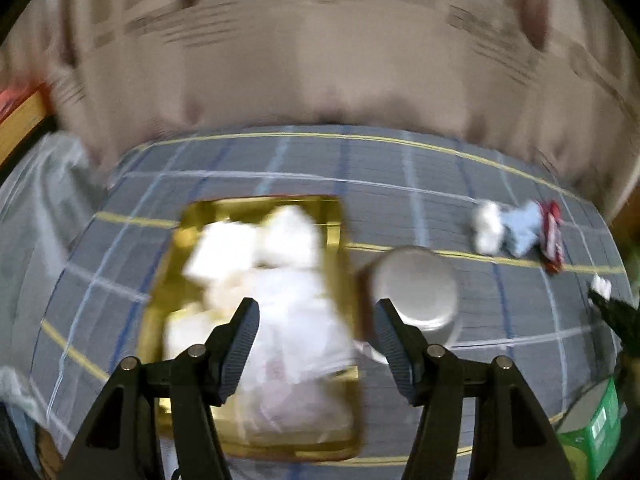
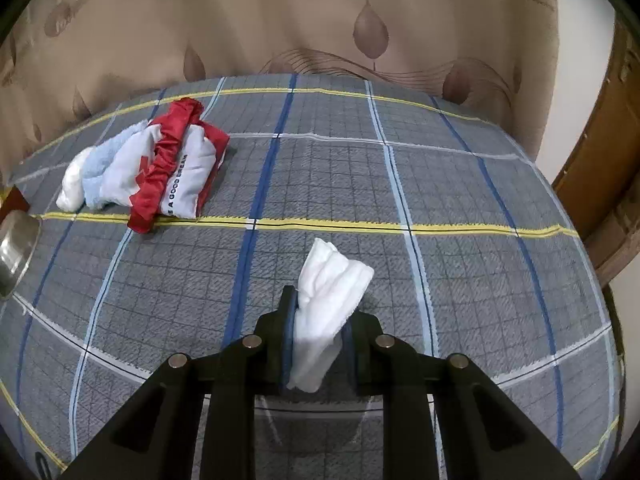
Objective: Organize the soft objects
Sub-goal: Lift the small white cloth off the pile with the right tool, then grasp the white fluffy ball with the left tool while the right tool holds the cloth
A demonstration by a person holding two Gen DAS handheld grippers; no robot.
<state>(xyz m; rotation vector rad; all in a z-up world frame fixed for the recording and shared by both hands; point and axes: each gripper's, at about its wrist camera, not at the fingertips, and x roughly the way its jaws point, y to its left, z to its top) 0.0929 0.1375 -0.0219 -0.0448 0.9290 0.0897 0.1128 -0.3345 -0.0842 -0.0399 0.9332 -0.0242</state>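
My right gripper is shut on a folded white cloth, held just above the checked tablecloth. At the far left of that view lies a pile of soft things: a white piece, a light blue towel and a red-and-white printed pouch. The left wrist view is blurred. There my left gripper stands open above a gold tray filled with white soft items; nothing is between its fingers. The same pile shows at the right.
A round silver-lidded container stands right beside the tray, close to my left gripper's right finger. A green box sits at the lower right edge. A beige patterned curtain hangs behind the table, and a wooden frame rises at the right.
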